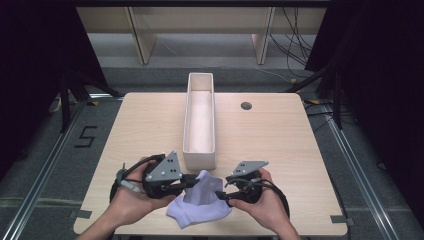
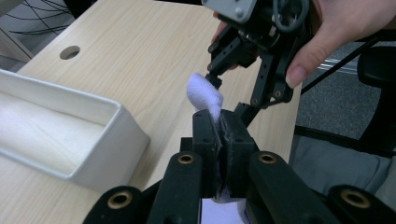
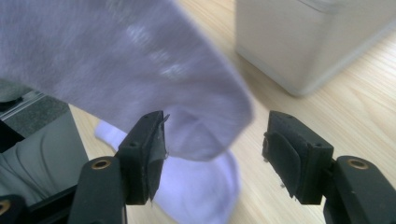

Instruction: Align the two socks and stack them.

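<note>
One pale lavender sock (image 1: 200, 202) lies at the table's six o'clock edge, part of it lifted; whether a second sock sits under it cannot be told.

One long white rectangular bin (image 1: 199, 120) stands at the table's centre, running toward twelve o'clock.

One light wooden table (image 1: 280, 140) carries both, and it has one round cable hole (image 1: 246, 106) at about one o'clock from the bin.

Two hand-held grippers are in play: the left gripper (image 1: 192, 181) at the sock's nine o'clock, and the right gripper (image 1: 223, 192) at its three o'clock. Each has two black jaws and one grey three-cornered plate.

Two hands hold them.
</note>
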